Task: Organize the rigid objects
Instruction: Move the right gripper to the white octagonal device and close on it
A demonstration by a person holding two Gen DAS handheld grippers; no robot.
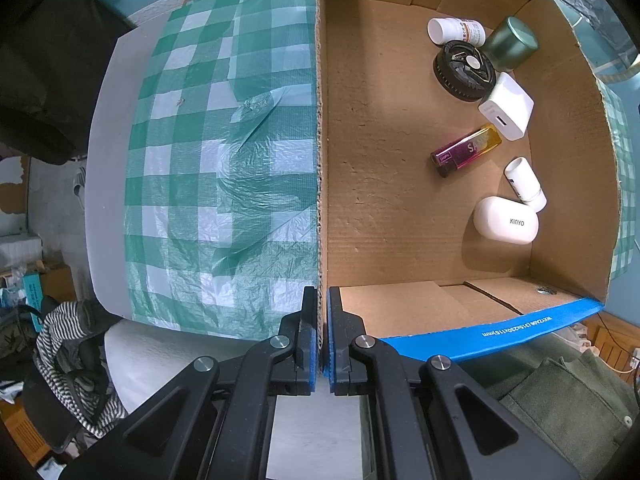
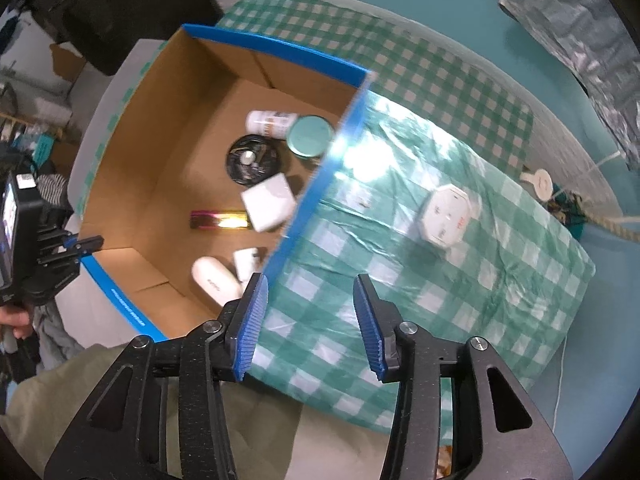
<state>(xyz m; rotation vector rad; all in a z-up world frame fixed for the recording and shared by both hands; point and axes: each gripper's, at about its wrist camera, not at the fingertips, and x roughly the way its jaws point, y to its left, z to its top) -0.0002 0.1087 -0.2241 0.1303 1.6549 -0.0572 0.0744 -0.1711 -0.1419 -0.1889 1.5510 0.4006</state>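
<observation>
Table draped in a green-and-white checked cloth (image 2: 472,280), bearing an open cardboard box (image 1: 380,184) with blue outer faces. Along one wall of the box lie, largest first: a white oval case (image 1: 505,221) marked KINYO; a green cylindrical tin (image 1: 512,43), tilted; a black round lid-like part (image 1: 464,69); a white charger block (image 1: 507,106); a lighter (image 1: 466,149) shading from magenta to yellow, flat on the floor, its long axis running slantwise toward the charger; a white pill bottle (image 1: 456,31) on its side; a small white tube (image 1: 525,179). Outside the box, well apart on the cloth, sits a white octagonal device (image 2: 447,216). The box's near blue wall stands between it and the box contents. Left gripper (image 1: 322,336) points down, jaws clamped on the upper edge of the box wall. Right gripper (image 2: 310,320) points down above the cloth just beside the box corner, jaws parted and holding nothing
</observation>
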